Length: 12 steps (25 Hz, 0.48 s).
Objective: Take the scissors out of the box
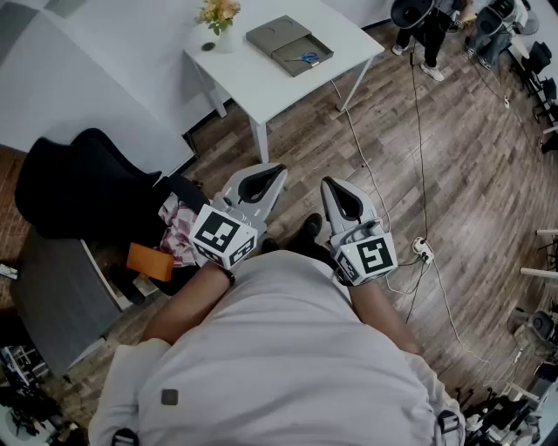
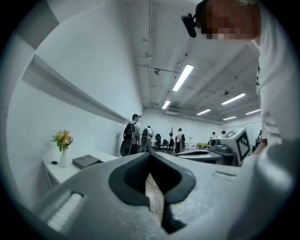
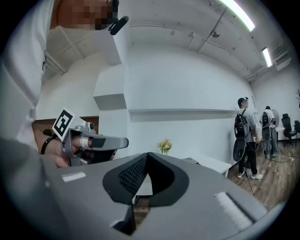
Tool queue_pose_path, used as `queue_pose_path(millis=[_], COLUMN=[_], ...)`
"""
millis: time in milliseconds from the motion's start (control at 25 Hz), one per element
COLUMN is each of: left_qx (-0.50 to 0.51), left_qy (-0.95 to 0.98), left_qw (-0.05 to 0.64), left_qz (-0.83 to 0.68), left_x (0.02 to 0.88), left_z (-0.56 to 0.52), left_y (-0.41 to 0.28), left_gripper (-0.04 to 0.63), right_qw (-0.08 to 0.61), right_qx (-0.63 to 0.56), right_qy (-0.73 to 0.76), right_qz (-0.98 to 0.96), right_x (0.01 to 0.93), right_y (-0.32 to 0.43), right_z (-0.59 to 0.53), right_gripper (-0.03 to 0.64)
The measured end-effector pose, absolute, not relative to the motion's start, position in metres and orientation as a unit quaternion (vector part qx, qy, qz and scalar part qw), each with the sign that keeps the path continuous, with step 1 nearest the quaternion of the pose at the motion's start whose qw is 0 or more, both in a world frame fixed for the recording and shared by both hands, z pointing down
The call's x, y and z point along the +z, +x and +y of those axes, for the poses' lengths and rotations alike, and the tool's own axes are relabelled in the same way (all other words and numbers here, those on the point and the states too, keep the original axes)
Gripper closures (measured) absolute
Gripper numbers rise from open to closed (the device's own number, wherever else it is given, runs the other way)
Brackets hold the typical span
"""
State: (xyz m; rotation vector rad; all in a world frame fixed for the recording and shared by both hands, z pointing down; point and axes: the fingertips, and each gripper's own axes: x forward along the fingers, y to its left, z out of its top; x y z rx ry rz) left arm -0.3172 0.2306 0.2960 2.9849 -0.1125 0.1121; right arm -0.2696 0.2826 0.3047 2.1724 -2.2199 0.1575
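Left gripper, right gripper — jaws pressed together, nothing held. Scissors lie in the box on the table, well apart

White counter; grey box; blue-handled scissors; yellow-orange flowers; brown wood-grain floor; left claw, right claw pale grey, black-white square markers, dark pads.

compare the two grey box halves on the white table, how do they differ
The plain half shows a bare flat top; the open half holds blue-handled scissors. The plain half lies nearer the flower vase; the open half nearer the table's near edge. Both are grey, rectangular and lie flat.
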Motion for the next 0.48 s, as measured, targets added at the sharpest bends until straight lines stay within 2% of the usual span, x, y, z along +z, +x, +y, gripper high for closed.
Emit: queue_pose_path(millis=[480], left_qx=[0.054], left_qy=[0.994], left_qw=[0.082], left_qz=[-0.042], left_x=[0.311], left_z=[0.213], left_y=[-0.279], left_gripper=[0.591], right_qw=[0.013], right_qx=[0.056], right_qy=[0.692], right_qz=[-0.72], right_x=[0.314], right_y=[-0.233], right_z=[0.266], right_gripper=[0.606])
